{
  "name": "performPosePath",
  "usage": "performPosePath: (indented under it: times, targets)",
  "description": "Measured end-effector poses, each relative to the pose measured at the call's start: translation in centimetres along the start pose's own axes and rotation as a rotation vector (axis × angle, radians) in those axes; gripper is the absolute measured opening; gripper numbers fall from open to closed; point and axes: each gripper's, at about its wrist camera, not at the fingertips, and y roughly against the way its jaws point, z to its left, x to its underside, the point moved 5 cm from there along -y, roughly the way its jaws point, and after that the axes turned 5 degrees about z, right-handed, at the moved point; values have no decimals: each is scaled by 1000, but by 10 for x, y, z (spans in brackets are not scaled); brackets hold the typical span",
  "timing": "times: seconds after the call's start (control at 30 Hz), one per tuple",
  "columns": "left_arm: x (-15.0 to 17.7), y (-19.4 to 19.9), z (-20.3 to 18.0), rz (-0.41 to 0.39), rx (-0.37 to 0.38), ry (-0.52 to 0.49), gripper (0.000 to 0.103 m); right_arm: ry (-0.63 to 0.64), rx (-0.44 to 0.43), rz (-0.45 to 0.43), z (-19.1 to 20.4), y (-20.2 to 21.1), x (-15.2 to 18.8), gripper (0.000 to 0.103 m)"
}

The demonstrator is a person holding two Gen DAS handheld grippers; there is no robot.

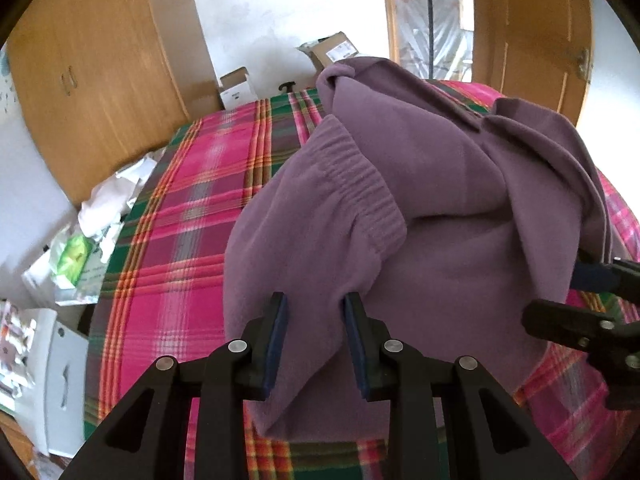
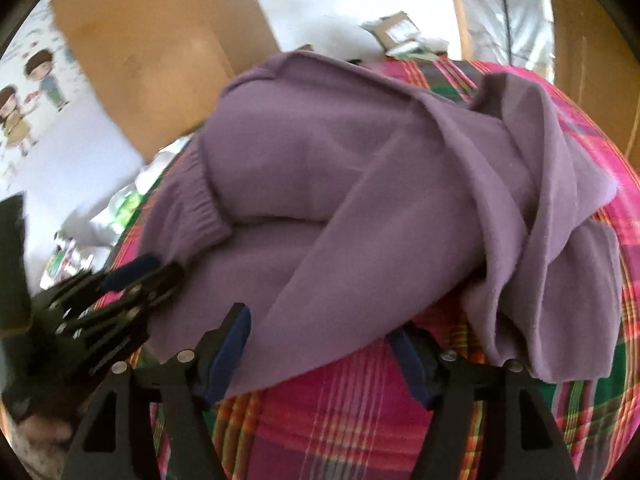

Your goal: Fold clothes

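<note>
Plaid bedspread (image 1: 192,216) is bearing our purple sweater (image 1: 420,200), soft and floppy, judged best grasped at its hem: left gripper (image 1: 316,340) is pinching a fold, right gripper (image 2: 320,348) standing spread.

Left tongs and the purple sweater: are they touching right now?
Touching. In the left wrist view, a fold of the purple sweater sits bunched between the left tongs, with cloth pressed against both blue pads.

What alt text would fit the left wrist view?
A purple garment lies crumpled on a pink plaid bedspread, a fold of it between the left claw pads. The right claw is at the right edge.
</note>
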Motion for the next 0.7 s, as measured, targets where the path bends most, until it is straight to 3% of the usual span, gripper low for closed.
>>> performPosePath:
  times: [0.07,0.17,0.3,0.47,0.6,0.7]
  targets:
    - [-1,-1,-2,12,17,9,30,-12,-6,-8,-3,-1,0,69]
    - [2,16,-13,-39,90,-24,30,-26,-11,-16,-4,-1,-1,69]
    - [0,16,-18,-60,113,-47,31,-28,-16,-33,-6,1,2,69]
    - [-2,-7,-17,-4,-11,-78,32,-38,-33,-40,-8,2,2,69]
    - [-6,-12,-14,6,-62,-72,32,-63,-48,-46,-11,2,-1,69]
    - [-10,-19,-10,31,-112,-72,32,-91,-38,-47,-15,1,-4,60]
